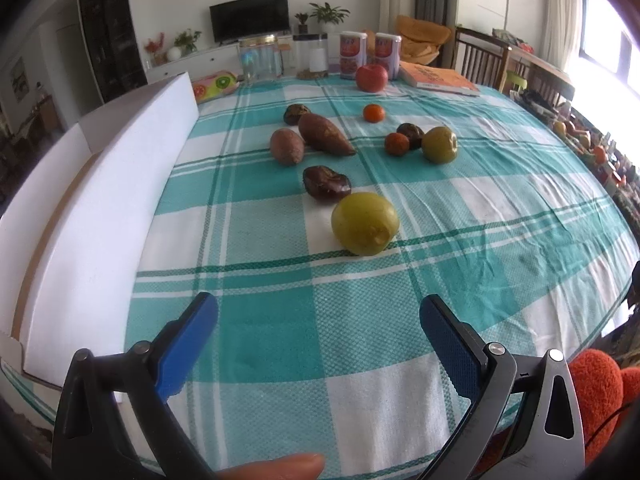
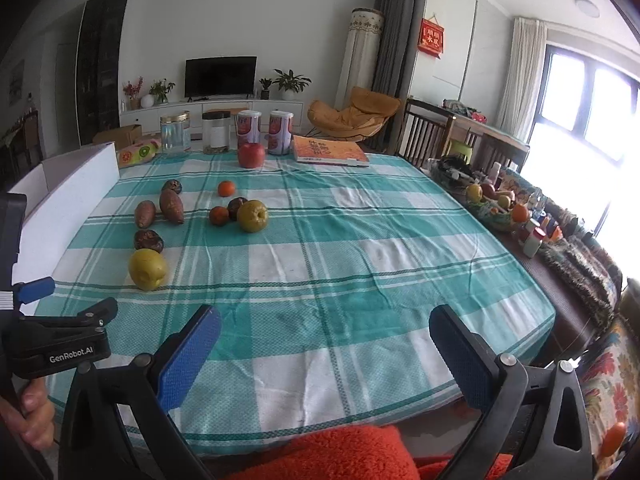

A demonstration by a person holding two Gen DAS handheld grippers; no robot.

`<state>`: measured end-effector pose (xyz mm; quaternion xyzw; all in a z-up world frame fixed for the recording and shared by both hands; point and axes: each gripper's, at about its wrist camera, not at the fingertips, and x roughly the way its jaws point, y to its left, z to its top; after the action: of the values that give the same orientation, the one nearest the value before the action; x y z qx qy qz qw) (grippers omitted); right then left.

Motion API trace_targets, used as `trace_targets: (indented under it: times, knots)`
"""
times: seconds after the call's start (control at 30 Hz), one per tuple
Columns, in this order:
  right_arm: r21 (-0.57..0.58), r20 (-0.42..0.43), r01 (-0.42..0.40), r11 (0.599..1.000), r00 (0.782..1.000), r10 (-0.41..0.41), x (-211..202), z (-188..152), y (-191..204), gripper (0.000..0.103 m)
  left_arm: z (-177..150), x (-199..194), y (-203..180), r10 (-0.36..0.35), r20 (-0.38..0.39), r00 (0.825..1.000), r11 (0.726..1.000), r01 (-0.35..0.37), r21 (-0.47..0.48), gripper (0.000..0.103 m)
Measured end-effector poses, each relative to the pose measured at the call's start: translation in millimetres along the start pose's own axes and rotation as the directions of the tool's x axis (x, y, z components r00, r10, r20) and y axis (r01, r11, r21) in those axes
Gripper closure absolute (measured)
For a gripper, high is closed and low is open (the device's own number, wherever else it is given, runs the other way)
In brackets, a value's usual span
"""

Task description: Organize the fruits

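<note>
**Fruit scattered on the checked tabletop, both hand-held grippers wide open and empty**

A yellow-green pear (image 1: 365,223) lies nearest the left hand-held gripper (image 1: 318,312), with a dark wrinkled fruit (image 1: 326,182) just behind it. Further back two sweet potatoes (image 1: 323,134) lie side by side, almost touching, and another dark fruit (image 1: 296,113) sits just behind them. To their right a second green pear (image 1: 439,145) touches a cluster of a dark fruit (image 1: 411,133) and a small reddish fruit (image 1: 397,143). A small orange (image 1: 373,113) stands alone beyond, and a red apple (image 1: 372,77) sits near the far edge, in front of two printed canisters (image 1: 353,54) and beside an orange book (image 1: 438,77).

All of this rests on a teal-and-white checked tablecloth (image 1: 460,264). A white cardboard box (image 1: 100,216) stands along the left edge of the tabletop.

The left hand-held gripper hovers low over the near cloth, blue pads spread far apart, gripping nothing. The right hand-held gripper (image 2: 325,314) is likewise spread wide and empty, over the near edge.
</note>
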<state>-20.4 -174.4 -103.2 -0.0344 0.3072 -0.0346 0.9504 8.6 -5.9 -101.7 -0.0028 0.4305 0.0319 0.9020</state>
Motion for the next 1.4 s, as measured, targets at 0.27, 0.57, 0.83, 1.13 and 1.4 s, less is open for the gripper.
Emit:
trace_targets:
  times: [0.27,0.57,0.83,1.13,1.4]
  knots:
    - [0.123,-0.021,-0.197,0.973,0.979,0.201,21,-29,11,0.000,-20,41,16,0.020,-0.090,0.996,1.000,-0.019,0.016,0.001]
    - [0.247,-0.031,-0.205,0.947,0.975,0.219,27,-34,-13,0.000,-19,45,21,-0.042,-0.067,0.997,0.999,0.042,0.007,0.000]
    - [0.211,-0.039,-0.193,0.958,0.978,0.205,28,-34,-6,0.000,-9,50,18,-0.052,-0.089,0.995,0.998,0.055,0.029,0.001]
    - [0.209,-0.031,-0.190,0.959,0.979,0.201,26,-35,-6,0.000,49,63,-16,-0.201,-0.040,0.979,0.977,0.203,0.067,0.004]
    - [0.224,-0.037,-0.212,0.951,0.973,0.226,29,-36,-10,0.000,40,61,-3,-0.238,-0.051,0.970,0.969,0.240,0.050,0.048]
